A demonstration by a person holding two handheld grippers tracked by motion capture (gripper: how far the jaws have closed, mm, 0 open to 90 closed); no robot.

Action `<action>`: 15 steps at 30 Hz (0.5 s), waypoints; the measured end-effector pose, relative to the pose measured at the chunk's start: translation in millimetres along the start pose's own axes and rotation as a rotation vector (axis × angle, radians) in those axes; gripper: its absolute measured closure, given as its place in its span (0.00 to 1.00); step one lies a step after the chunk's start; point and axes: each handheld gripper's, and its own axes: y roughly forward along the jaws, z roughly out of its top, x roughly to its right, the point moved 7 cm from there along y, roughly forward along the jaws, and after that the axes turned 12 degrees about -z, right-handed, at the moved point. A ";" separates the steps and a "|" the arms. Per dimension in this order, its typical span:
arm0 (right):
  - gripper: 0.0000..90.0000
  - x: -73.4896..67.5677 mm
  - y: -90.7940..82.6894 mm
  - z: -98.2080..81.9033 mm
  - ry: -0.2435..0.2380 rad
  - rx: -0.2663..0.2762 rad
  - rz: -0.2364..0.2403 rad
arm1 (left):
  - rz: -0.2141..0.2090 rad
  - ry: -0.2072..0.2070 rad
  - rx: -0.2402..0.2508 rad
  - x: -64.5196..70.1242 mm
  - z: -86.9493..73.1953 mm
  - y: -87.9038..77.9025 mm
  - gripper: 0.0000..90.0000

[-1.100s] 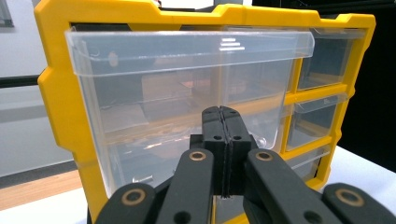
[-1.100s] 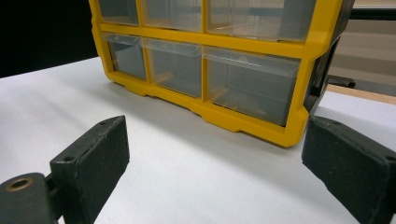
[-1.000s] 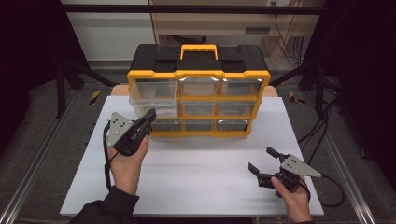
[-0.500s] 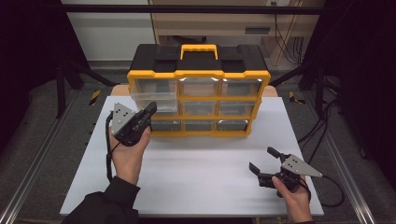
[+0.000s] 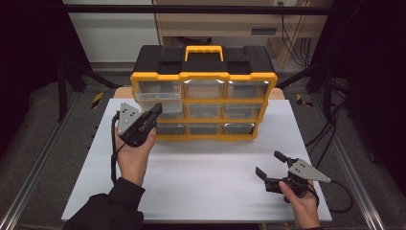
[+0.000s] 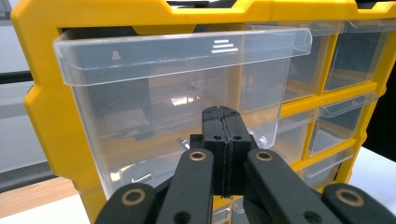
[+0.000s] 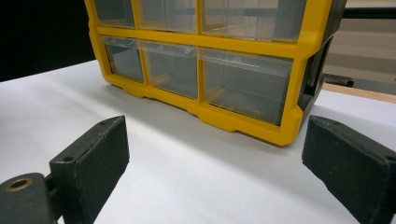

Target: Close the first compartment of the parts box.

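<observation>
We press our clenched left gripper [image 5: 154, 111] against the pulled-out top-left drawer [image 6: 177, 93], likely pushing it in | cabinet [image 5: 268, 91] at desk's 12 o'clock | right gripper [image 5: 271, 165] released, waiting at 5 o'clock

I see a white table [image 5: 201, 177] carrying a yellow-and-black drawer cabinet [image 5: 203, 79] that stands upright toward its far edge, clear drawers facing me; the near part of the tabletop lies bare.
</observation>
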 end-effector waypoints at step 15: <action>0.08 0.2 -0.3 -0.4 -0.003 -0.003 0.002 | 0.010 -0.033 -0.011 -9.6 -1.9 9.6 1.00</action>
